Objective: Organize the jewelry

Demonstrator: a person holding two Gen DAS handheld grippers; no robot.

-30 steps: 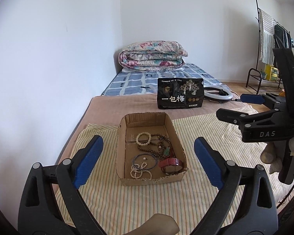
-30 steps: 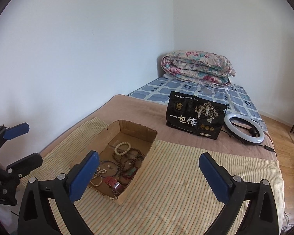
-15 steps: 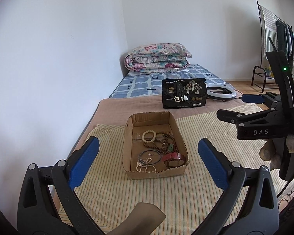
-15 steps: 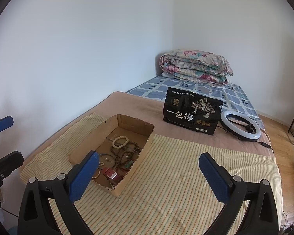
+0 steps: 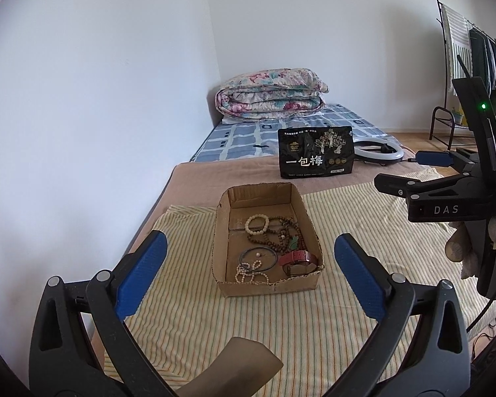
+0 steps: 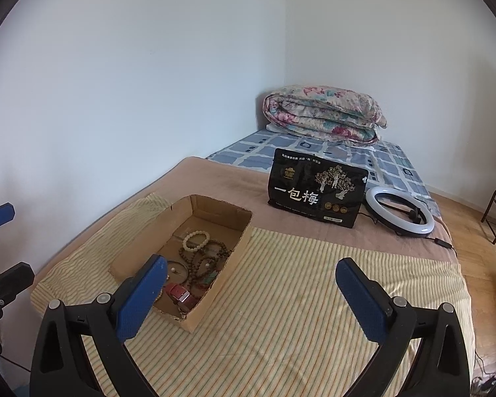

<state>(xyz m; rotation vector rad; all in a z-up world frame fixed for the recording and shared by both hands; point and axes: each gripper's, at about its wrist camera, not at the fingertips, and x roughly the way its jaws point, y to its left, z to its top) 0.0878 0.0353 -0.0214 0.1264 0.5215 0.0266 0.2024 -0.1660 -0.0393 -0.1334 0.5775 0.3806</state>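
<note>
Your left hand-held gripper stands wide and empty, as does your right hand-held gripper. The cardboard box of jewelry rests on the bed's striped cloth. Only the left view shows the pearl strand.

black pouch standing on the bed, far of the cardboard box: large white characters "一包梅"; smaller print above unreadable. right gripper body, at right: white letters "das".
</note>
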